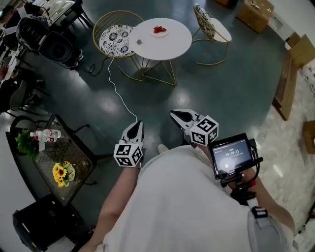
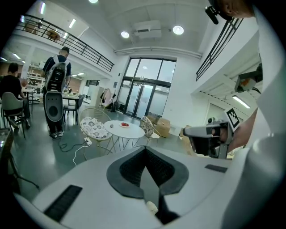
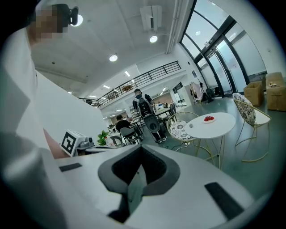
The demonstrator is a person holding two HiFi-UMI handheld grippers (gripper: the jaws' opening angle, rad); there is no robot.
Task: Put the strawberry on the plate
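Observation:
A small white plate [image 1: 159, 33] with red strawberries [image 1: 159, 29] sits on a round white table [image 1: 170, 47] far ahead of me. The strawberries [image 2: 124, 125] [image 3: 208, 118] also show in both gripper views. A small grey object [image 1: 139, 41] lies near the table's left edge; I cannot tell what it is. My left gripper [image 1: 136, 124] [image 2: 145, 151] and right gripper [image 1: 173, 114] [image 3: 141, 151] hang close to my body over the dark floor, well short of the table. Both have their jaws together with nothing between them.
Two wire chairs with patterned cushions [image 1: 115, 39] [image 1: 211, 24] flank the table. A white cable [image 1: 118, 96] runs across the floor. A glass side table [image 1: 59, 157] with sunflowers and a bottle stands at the left. Cardboard boxes [image 1: 255, 12] sit at the far right. People stand in the background [image 2: 57, 76].

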